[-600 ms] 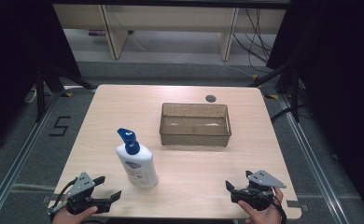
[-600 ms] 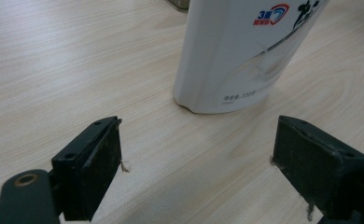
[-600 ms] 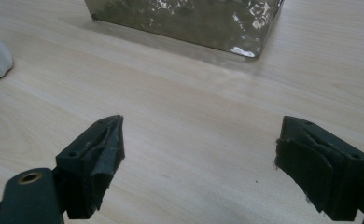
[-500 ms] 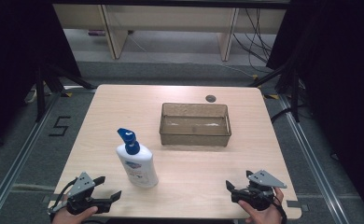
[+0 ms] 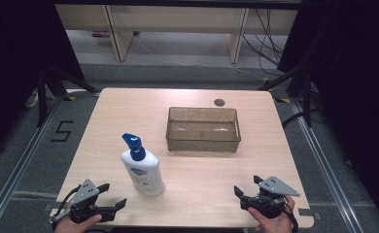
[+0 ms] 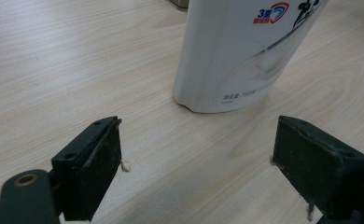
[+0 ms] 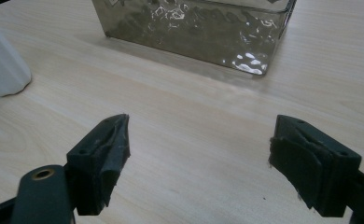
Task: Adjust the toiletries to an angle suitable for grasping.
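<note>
Wooden table (image 5: 197, 189) holds a pump bottle (image 5: 142, 167); left tongs (image 5: 111, 196) and right tongs (image 5: 242, 188) gape apart, empty.

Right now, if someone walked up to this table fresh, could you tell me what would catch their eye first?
Probably the white pump bottle with its blue pump, standing upright near the table's front left. Behind it, right of centre, sits a clear brownish bin, apparently empty. At the front edge, the left gripper and right gripper rest open, holding nothing.

Pump bottle (image 5: 142, 167) stands upright on table (image 5: 129, 111), front-left. Bin (image 5: 202, 129) sits mid-table, behind and right of it, well apart.
</note>
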`<action>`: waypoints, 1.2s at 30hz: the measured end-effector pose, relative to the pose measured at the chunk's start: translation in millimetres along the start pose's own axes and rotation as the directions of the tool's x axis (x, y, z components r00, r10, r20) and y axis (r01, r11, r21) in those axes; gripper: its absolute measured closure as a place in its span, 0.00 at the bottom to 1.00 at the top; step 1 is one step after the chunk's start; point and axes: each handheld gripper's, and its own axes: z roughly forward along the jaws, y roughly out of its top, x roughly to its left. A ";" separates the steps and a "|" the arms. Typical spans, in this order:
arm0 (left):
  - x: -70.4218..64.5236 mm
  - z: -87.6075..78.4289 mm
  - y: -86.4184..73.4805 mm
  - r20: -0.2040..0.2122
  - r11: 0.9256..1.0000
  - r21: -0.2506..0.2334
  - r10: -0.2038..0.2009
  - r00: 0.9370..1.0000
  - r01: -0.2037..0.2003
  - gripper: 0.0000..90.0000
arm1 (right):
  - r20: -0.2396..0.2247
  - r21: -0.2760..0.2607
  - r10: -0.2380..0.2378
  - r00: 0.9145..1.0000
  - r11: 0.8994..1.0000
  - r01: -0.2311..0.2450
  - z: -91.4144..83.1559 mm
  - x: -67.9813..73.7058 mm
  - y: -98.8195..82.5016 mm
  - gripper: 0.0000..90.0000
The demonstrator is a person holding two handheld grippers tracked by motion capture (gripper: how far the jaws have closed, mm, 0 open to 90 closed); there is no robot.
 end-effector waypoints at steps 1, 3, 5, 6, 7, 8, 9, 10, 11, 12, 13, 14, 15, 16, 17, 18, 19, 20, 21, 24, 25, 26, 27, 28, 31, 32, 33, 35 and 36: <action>0.1 0.0 -0.1 0.001 1.000 -0.001 -0.001 1.000 0.001 0.16 | 0.000 0.003 0.002 1.000 1.000 -0.002 0.1 0.4 0.2 0.23; 0.4 0.0 0.0 0.000 1.000 -0.002 0.001 1.000 -0.001 0.16 | -0.003 0.000 0.006 1.000 1.000 -0.006 0.2 1.0 0.4 0.23; 0.2 -0.2 0.2 0.000 1.000 -0.003 0.002 1.000 -0.002 0.16 | -0.016 -0.002 0.023 1.000 1.000 -0.023 -0.1 3.0 1.3 0.23; 0.1 -0.3 0.2 0.000 1.000 -0.003 0.004 1.000 -0.004 0.16 | -0.014 -0.010 0.014 1.000 1.000 -0.014 -0.1 2.8 1.5 0.23; 0.1 -0.3 0.2 0.000 1.000 -0.003 0.004 1.000 -0.004 0.16 | -0.011 -0.019 0.005 1.000 1.000 -0.005 -0.4 2.7 2.0 0.23; 0.1 -0.4 0.3 0.000 1.000 -0.002 0.004 1.000 -0.004 0.16 | -0.010 -0.023 -0.003 1.000 1.000 0.003 0.1 2.8 2.1 0.23; 0.1 -0.4 0.3 0.000 1.000 -0.002 0.004 1.000 -0.004 0.16 | -0.013 -0.017 0.002 1.000 1.000 -0.002 -0.9 3.6 2.7 0.23; -0.2 -0.3 0.4 0.001 1.000 -0.004 0.000 1.000 0.000 0.16 | -0.013 -0.017 0.002 1.000 1.000 -0.002 -0.9 3.6 2.7 0.23; -0.3 -0.5 0.5 0.000 1.000 -0.004 0.001 1.000 -0.001 0.16 | -0.016 -0.021 -0.004 1.000 1.000 0.004 -0.8 4.2 3.2 0.23; -0.1 -0.7 0.5 -0.001 1.000 -0.002 0.004 1.000 -0.004 0.16 | -0.016 -0.021 -0.004 1.000 1.000 0.004 -0.8 4.2 3.2 0.23; -0.2 -0.8 0.4 0.000 1.000 -0.002 0.004 1.000 -0.004 0.16 | -0.023 -0.023 0.001 1.000 1.000 -0.001 -1.2 5.1 3.8 0.23; -0.4 -0.5 0.3 0.000 1.000 -0.004 0.001 1.000 -0.001 0.16 | -0.027 -0.030 0.000 1.000 1.000 -0.001 -1.7 6.2 5.1 0.24; -0.3 -0.4 0.4 0.000 1.000 -0.003 0.000 1.000 0.000 0.16 | -0.027 -0.030 0.000 1.000 1.000 -0.001 -1.7 6.2 5.1 0.24; -0.6 -0.4 0.4 0.001 1.000 -0.003 -0.001 1.000 0.001 0.16 | -0.026 -0.039 -0.010 1.000 0.999 0.009 -1.7 7.0 6.3 0.23; -0.6 -0.4 0.4 0.001 1.000 -0.003 -0.001 1.000 0.001 0.16 | -0.026 -0.039 -0.010 1.000 0.999 0.009 -1.7 7.0 6.3 0.23; -0.9 -0.3 0.2 0.001 1.000 -0.003 -0.002 1.000 0.002 0.16 | -0.033 -0.041 -0.010 0.999 0.999 0.009 -2.1 8.0 7.5 0.23; -0.9 -0.3 0.2 0.001 1.000 -0.003 -0.002 1.000 0.002 0.16 | -0.033 -0.041 -0.010 0.999 0.999 0.009 -2.1 8.0 7.5 0.23; -0.2 -0.1 0.0 0.001 1.000 -0.001 -0.001 1.000 0.001 0.16 | -0.040 -0.051 -0.008 0.999 0.999 0.006 -2.5 9.2 9.4 0.23; -0.2 -0.1 0.0 0.001 1.000 -0.001 -0.001 1.000 0.001 0.16 | -0.040 -0.051 -0.008 0.999 0.999 0.006 -2.5 9.2 9.4 0.23; -0.1 -0.1 -0.1 0.002 1.000 0.001 -0.001 1.000 0.001 0.16 | -0.064 -0.055 0.008 0.998 0.998 -0.011 -4.0 12.3 13.2 0.23; -0.1 -0.1 0.0 0.002 1.000 0.001 -0.002 1.000 0.002 0.16 | -0.063 -0.066 0.001 0.998 0.998 -0.005 -4.5 13.0 14.9 0.23; -0.1 -0.1 0.1 0.003 1.000 0.000 -0.001 1.000 0.001 0.16 | -0.063 -0.077 -0.006 0.998 0.997 0.002 -4.5 14.2 16.4 0.23; -0.4 -0.1 0.2 0.002 1.000 0.003 -0.003 1.000 0.003 0.16 | -0.078 -0.077 -0.017 0.997 0.997 0.011 -5.7 16.2 19.8 0.23; -0.5 0.2 0.1 0.005 1.000 0.001 -0.002 1.000 0.002 0.16 | -0.087 -0.077 -0.011 0.996 0.997 0.004 -5.6 18.2 21.3 0.23; -0.5 -0.1 0.3 0.003 1.000 0.008 0.000 1.000 0.000 0.16 | -0.101 -0.095 -0.032 0.994 0.995 0.022 -3.5 20.7 24.3 0.23; -0.3 -0.5 0.5 0.004 1.000 0.010 0.001 1.000 -0.001 0.16 | -0.103 -0.101 -0.046 0.994 0.994 0.035 -2.5 21.6 26.4 0.23; -0.9 -0.5 0.5 0.004 1.000 0.004 -0.003 1.000 0.003 0.16 | -0.108 -0.103 -0.050 0.993 0.994 0.039 -1.8 23.0 28.3 0.23; -1.5 -0.5 0.7 0.006 1.000 -0.001 -0.003 1.000 0.003 0.16 | -0.126 -0.095 -0.047 0.991 0.995 0.035 -0.9 26.8 32.3 0.23; -1.4 -0.5 0.6 0.007 1.000 0.001 -0.002 1.000 0.002 0.16 | -0.124 -0.110 -0.053 0.991 0.993 0.040 0.2 27.3 33.3 0.23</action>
